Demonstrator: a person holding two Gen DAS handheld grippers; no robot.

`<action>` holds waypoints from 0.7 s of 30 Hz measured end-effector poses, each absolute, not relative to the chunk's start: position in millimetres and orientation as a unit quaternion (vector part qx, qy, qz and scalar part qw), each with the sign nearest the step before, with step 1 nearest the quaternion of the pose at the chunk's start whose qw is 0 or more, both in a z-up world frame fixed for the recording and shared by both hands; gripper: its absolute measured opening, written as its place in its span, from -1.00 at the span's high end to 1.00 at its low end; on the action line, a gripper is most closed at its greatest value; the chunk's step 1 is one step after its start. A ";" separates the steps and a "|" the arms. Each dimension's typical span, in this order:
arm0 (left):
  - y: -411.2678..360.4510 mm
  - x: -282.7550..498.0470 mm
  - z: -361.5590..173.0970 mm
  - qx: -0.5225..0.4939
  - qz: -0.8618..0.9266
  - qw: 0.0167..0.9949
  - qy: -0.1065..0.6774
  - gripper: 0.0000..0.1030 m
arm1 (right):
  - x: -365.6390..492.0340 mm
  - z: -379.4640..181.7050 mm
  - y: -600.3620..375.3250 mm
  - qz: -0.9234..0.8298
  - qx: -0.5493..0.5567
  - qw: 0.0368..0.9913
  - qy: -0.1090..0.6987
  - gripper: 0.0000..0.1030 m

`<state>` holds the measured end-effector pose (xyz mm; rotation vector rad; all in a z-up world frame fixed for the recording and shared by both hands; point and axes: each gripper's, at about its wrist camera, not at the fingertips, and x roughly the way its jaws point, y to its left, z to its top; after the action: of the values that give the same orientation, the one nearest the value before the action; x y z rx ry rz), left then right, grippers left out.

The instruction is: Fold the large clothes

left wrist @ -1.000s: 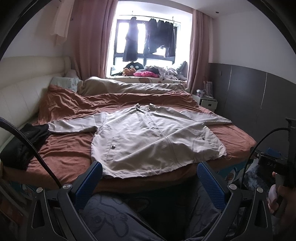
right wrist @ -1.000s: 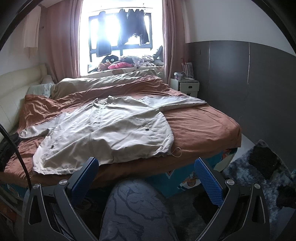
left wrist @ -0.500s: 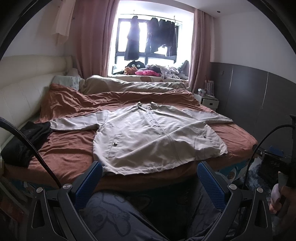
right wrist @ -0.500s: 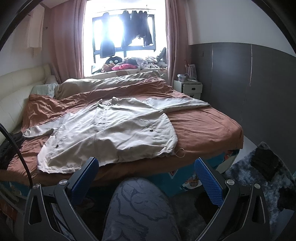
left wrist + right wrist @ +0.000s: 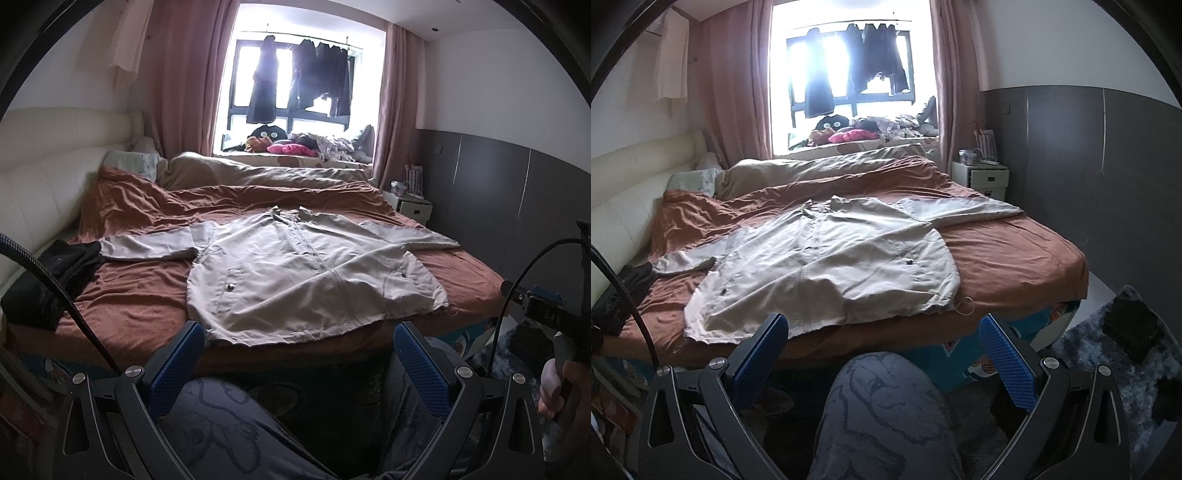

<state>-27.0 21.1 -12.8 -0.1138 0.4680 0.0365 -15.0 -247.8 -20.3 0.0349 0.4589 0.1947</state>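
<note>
A large beige jacket (image 5: 295, 273) lies flat, front up, on the rust-brown bed (image 5: 140, 295), sleeves spread to both sides, hem at the near edge. The right wrist view shows the same jacket (image 5: 827, 269) left of centre. My left gripper (image 5: 299, 350) stands open short of the hem, above a person's patterned trouser legs, nothing between its blue pads. My right gripper (image 5: 882, 347) is open too, back from the bed's near edge, over a knee. A hand holding the right gripper's body (image 5: 554, 384) shows at the left wrist view's right edge.
Dark folded clothes (image 5: 48, 280) lie at the bed's left edge by the cream headboard. A rolled duvet (image 5: 258, 173) lies across the far end under the window. A white nightstand (image 5: 980, 175) stands at the far right, and a shaggy grey rug (image 5: 1108, 362) covers the floor on the right.
Both grippers have risen and tipped slightly, so the bed and jacket sit a little lower and nearer in each view. Both jaws have stayed open; the jacket has not moved.
</note>
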 end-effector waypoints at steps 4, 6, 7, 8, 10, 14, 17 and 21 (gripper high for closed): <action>28.0 -24.0 -8.4 -0.065 0.019 0.971 0.231 -1.00 | -10.3 -9.0 -242.9 0.105 0.016 0.969 0.223 -1.00; 33.5 -21.7 -5.4 -0.064 0.033 0.971 0.229 -1.00 | -6.9 -4.1 -239.1 0.114 0.019 0.969 0.218 -1.00; 36.1 -19.8 -4.0 -0.064 0.038 0.971 0.229 -1.00 | -2.6 -0.7 -236.1 0.121 0.020 0.969 0.215 -1.00; 40.6 -17.1 -2.7 -0.067 0.043 0.970 0.228 -1.00 | 2.6 2.3 -232.5 0.127 0.019 0.969 0.213 -1.00; 49.1 -13.0 -1.7 -0.072 0.054 0.970 0.227 -1.00 | 13.3 7.2 -224.6 0.141 0.018 0.967 0.209 -1.00; 70.5 3.2 1.0 -0.068 0.086 0.967 0.230 -1.00 | 45.7 12.5 -208.3 0.171 0.021 0.963 0.210 -1.00; 93.7 18.0 3.3 -0.071 0.110 0.964 0.232 -1.00 | 74.0 13.1 -199.0 0.184 0.020 0.961 0.208 -1.00; 127.1 37.7 6.5 -0.071 0.150 0.959 0.231 -1.00 | 114.9 9.0 -185.7 0.204 0.018 0.957 0.204 -1.00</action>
<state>37.7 127.1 6.5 -0.1441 0.4687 0.3036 114.9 -185.7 9.0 0.0359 0.4140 0.4148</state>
